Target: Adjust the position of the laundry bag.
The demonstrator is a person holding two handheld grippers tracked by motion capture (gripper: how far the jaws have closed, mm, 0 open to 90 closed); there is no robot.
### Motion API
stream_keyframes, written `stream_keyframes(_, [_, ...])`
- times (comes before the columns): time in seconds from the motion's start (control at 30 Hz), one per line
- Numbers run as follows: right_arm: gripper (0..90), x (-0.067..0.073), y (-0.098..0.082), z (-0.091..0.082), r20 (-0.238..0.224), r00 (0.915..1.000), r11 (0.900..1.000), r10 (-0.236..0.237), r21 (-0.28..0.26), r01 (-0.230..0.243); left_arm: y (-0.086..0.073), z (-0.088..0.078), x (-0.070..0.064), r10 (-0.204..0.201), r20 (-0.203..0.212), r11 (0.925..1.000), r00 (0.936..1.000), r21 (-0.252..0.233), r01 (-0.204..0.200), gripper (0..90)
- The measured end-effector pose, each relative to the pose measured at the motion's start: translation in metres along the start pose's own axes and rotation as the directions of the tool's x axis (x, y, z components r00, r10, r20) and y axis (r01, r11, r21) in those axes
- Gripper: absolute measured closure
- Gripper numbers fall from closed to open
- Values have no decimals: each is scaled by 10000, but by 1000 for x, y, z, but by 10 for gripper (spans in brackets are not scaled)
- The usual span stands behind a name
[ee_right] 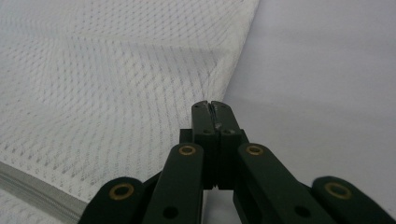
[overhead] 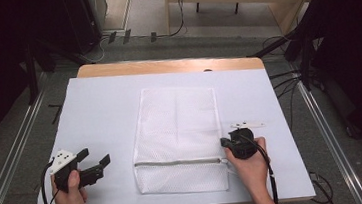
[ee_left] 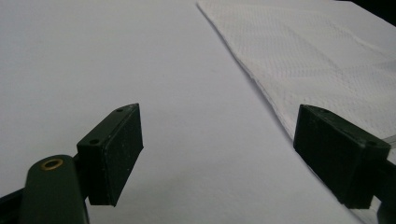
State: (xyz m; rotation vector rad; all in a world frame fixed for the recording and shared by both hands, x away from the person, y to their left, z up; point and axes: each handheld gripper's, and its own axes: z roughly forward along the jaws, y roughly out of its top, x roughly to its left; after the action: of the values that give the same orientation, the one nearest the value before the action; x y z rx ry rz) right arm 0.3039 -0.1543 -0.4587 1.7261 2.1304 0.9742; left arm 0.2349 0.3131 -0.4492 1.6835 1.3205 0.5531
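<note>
The left gripper [overhead: 95, 160] rests on the white table cover [overhead: 99, 110], just left of the white mesh laundry bag [overhead: 179, 127], its jaws spread wide and holding nothing. The bag lies flat mid-table with its zipper [overhead: 174, 162] running across near the person's edge, and at the zipper's right end the right gripper [ee_right: 215, 108] has its jaws pressed together; whether the pull is pinched between them cannot be told. If the zipper is the aim, the left jaws should likely pin the bag's left edge so the mesh stays taut while the right draws straight along the track.

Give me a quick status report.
Left tool open, clear of the mesh laundry bag. Right tool shut at the bag's right edge by the zipper. Nothing in the way.
</note>
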Motion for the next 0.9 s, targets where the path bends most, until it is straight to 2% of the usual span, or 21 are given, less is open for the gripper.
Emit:
stream_keyframes(0.1, [900, -2, 0, 0, 73, 9999, 10000, -92, 0, 92, 0, 0, -1, -13, -17, 10000, 10000, -9, 13, 157])
stream_keyframes(0.17, [884, -3, -1, -1, -77, 9997, 9997, -239, -88, 239, 0, 0, -2, 58, -7, 10000, 10000, 24, -58, 157])
stream_keyframes(0.2, [821, -3, -1, -2, -175, 9993, 9993, -326, -188, 322, -1, 0, -3, 50, 4, 10000, 10000, -6, -50, 157])
stream_keyframes(0.23, [821, -3, -1, -2, -175, 9993, 9993, -326, -188, 322, -1, 0, -3, 50, 4, 10000, 10000, -6, -50, 157])
stream_keyframes(0.27, [680, -4, -3, -6, -637, 9970, 9981, -437, -465, 408, -1, 1, -4, 67, 2, 10000, 10000, 1, -67, 157])
stream_keyframes(0.33, [612, -8, -5, -13, -936, 9942, 9962, -533, -740, 464, -1, 1, -5, 119, -11, 9999, 9999, 2, -119, 157])
stream_keyframes(0.37, [612, -8, -5, -13, -936, 9942, 9962, -533, -740, 464, -1, 1, -5, 119, -11, 9999, 9999, 2, -119, 157])
stream_keyframes(0.4, [566, -14, -9, -22, -1035, 9936, 9937, -451, -1072, 339, 0, 2, -6, 144, 45, 9999, 9999, 30, -144, 157])
stream_keyframes(0.5, [548, -21, -14, -32, -1158, 9927, 9903, -327, -1379, 165, 0, 3, -8, 177, 64, 9998, 9998, 21, -177, 157])
stream_keyframes(0.53, [538, -28, -20, -42, -1286, 9915, 9865, -221, -1636, 8, 0, 4, -11, 227, 89, 9997, 9997, 54, -227, 157])
stream_keyframes(0.67, [502, -35, -37, -59, -1362, 9901, 9837, -327, -1795, 78, 0, 6, -16, 261, 177, 9996, 9995, 115, -263, 157])
stream_keyframes(0.8, [490, -36, -59, -62, -1543, 9871, 9883, -432, -1515, 196, 0, 9, -26, 323, 544, 9993, 9980, 180, -333, 157])
stream_keyframes(0.9, [480, -33, -66, -62, -1584, 9860, 9905, -525, -1339, 313, 1, 11, -30, 322, 677, 9991, 9972, 247, -339, 157])
